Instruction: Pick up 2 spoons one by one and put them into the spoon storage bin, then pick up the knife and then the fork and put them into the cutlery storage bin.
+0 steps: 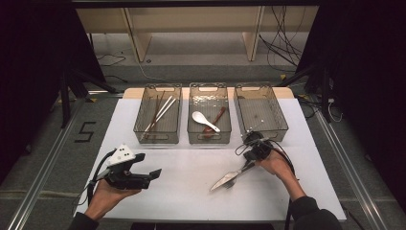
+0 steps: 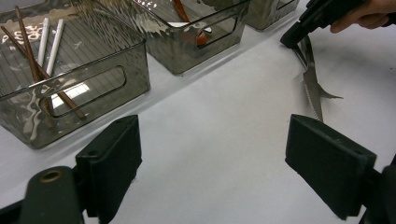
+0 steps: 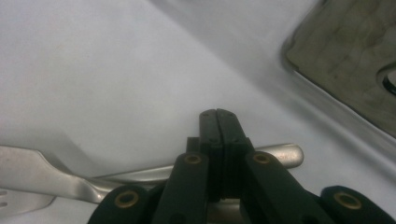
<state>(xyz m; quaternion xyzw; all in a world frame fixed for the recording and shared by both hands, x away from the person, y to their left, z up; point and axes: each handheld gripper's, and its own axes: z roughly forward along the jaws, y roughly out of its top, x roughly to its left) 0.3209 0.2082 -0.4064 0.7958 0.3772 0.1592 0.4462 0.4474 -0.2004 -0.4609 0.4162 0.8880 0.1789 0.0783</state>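
My right gripper is shut on the handle of a silver knife at the table's front right. The blade slants down to the left and its tip rests on the white table top. In the right gripper view the jaws are pressed together over the rounded handle, and a silver fork lies alongside; I cannot tell whether the fork is gripped too. My left gripper is held at the front left, open with nothing between its pads. Its view shows the serrated knife under the right gripper.
Three clear bins stand in a row at the back. The left bin holds brown and white chopsticks. The middle bin holds a white spoon and a brown one. The right bin has nothing in it.
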